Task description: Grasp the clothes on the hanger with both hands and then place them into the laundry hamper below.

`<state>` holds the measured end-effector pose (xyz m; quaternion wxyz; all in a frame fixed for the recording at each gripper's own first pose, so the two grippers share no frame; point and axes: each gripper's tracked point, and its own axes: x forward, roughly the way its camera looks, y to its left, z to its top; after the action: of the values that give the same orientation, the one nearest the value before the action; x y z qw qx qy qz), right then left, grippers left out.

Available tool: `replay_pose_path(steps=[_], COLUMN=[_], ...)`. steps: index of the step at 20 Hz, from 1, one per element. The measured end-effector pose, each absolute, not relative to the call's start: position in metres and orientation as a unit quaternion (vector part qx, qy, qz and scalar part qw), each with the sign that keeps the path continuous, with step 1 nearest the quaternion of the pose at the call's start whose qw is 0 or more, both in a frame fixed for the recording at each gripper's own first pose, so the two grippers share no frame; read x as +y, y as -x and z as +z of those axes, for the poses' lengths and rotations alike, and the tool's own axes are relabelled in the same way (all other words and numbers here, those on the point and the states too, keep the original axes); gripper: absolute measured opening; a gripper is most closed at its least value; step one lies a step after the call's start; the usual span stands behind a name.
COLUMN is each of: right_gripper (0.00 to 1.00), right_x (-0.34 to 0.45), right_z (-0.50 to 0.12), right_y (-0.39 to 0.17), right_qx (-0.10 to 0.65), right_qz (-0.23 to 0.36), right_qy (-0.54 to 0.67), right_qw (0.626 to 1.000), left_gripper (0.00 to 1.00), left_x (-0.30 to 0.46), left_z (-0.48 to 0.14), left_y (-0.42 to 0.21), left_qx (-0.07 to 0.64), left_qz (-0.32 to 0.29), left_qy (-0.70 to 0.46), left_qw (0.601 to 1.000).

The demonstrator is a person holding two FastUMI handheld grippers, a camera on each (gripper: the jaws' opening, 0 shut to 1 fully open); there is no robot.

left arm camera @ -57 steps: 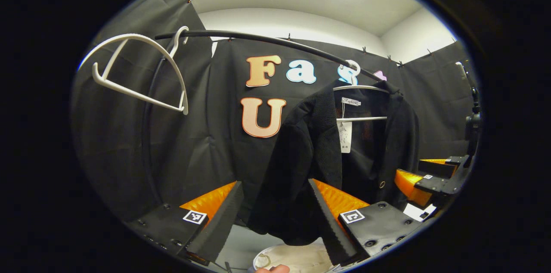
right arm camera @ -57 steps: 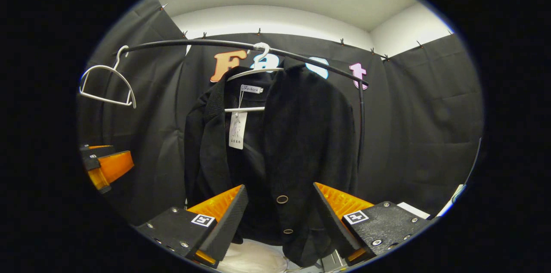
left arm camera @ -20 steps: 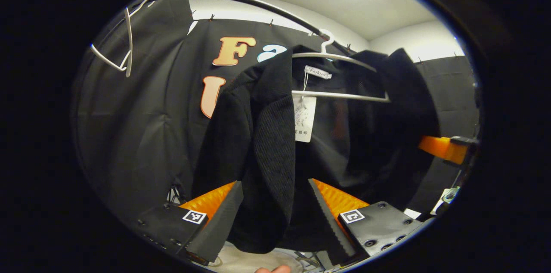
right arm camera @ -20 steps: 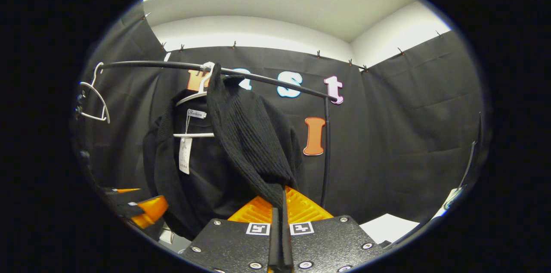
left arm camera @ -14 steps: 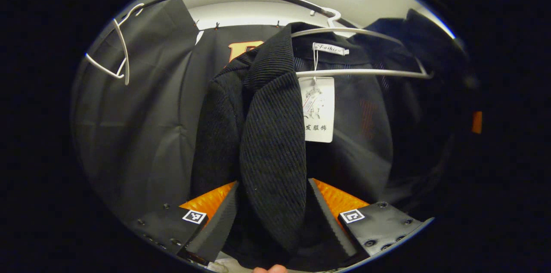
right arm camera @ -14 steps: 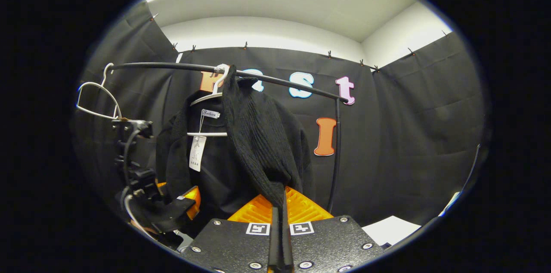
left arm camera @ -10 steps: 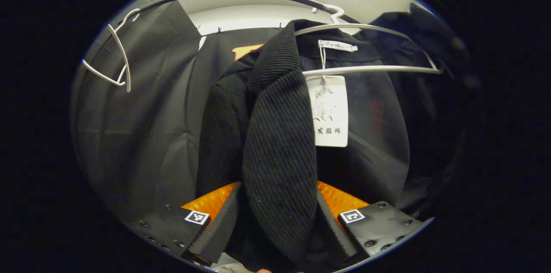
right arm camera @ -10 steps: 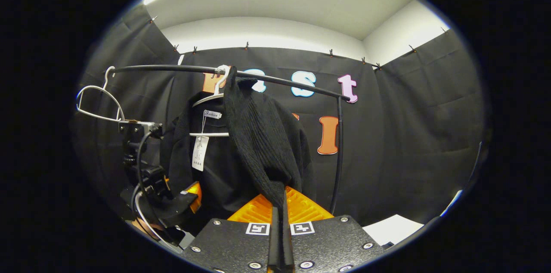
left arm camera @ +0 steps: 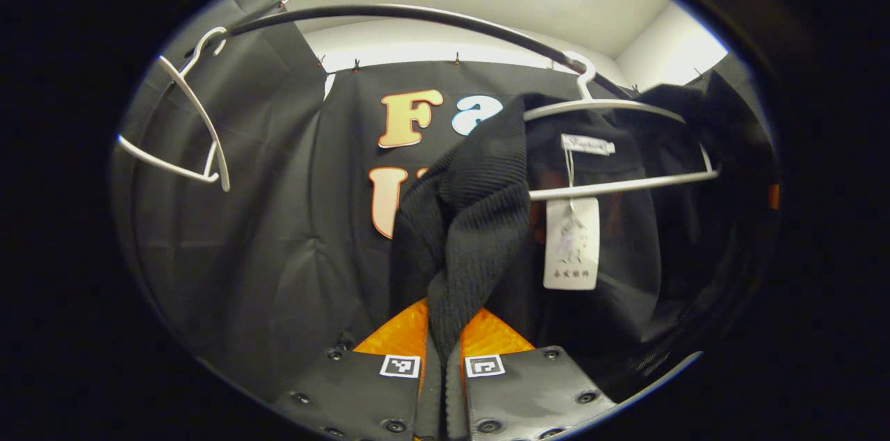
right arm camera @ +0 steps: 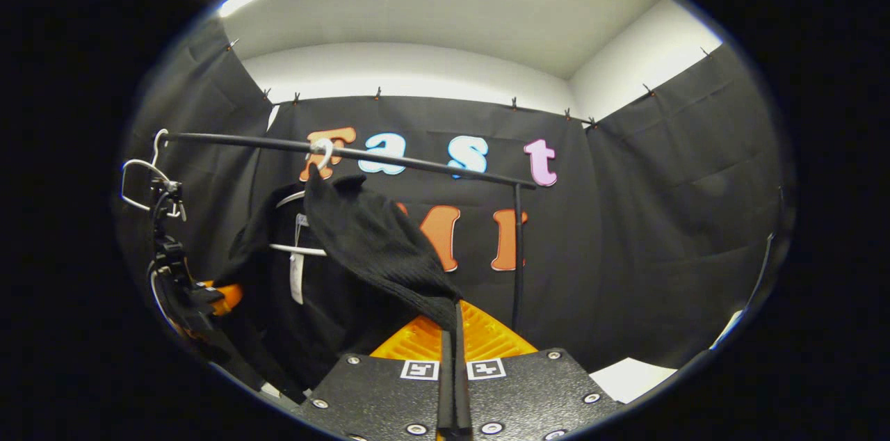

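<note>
Left gripper (left arm camera: 443, 357) clenched on the ribbed front edge of the black jacket (left arm camera: 480, 218), fabric bunched and drawn down between both fingers; right gripper (right arm camera: 452, 364) likewise pinched tight on the jacket's other front edge, cloth pulled out taut from the white hanger (left arm camera: 612, 142). Jacket hanging on that hanger from the black rail (left arm camera: 417, 13), paper tag (left arm camera: 571, 243) dangling inside the collar. Second white hanger (left arm camera: 184, 128) bare, farther along the rail.

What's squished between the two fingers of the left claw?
A fold of the black jacket, its ribbed front edge, is pinched there in the left gripper view.
</note>
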<state>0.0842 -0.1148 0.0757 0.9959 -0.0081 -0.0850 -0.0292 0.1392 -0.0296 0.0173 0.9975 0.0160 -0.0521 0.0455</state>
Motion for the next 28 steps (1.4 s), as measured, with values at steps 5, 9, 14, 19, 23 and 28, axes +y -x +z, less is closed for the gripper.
replay_pose_path(steps=[5, 9, 14, 19, 23, 28], right_gripper=[0.00, 0.00, 0.00, 0.00, 0.07, 0.00], right_x=[-0.157, -0.180, -0.203, -0.180, -0.130, -0.075], right_z=[0.140, 0.166, 0.156, 0.084, 0.031, -0.021], right_y=[-0.103, -0.144, -0.189, -0.220, -0.215, -0.191], right_qx=[-0.132, -0.134, -0.114, -0.041, -0.007, 0.036], right_qz=[-0.072, -0.083, -0.092, -0.072, -0.032, 0.013], right_qy=[0.012, 0.012, -0.010, -0.008, 0.005, 0.016], right_qw=[0.989, 0.987, 0.989, 0.997, 0.999, 0.999], left_gripper=[0.10, 0.07, 0.10, 0.10, 0.10, 0.10], left_x=[0.024, 0.041, 0.068, 0.076, 0.074, 0.070], left_z=[0.098, 0.136, 0.150, 0.099, 0.064, 0.031], left_y=[-0.150, -0.184, -0.222, -0.248, -0.240, -0.208], left_qx=[-0.123, -0.134, -0.123, -0.062, -0.032, -0.005], left_qz=[0.119, 0.111, 0.122, 0.121, 0.113, 0.101], left_qy=[-0.048, -0.050, -0.056, -0.047, -0.036, -0.063], left_qw=[0.984, 0.983, 0.983, 0.990, 0.992, 0.993])
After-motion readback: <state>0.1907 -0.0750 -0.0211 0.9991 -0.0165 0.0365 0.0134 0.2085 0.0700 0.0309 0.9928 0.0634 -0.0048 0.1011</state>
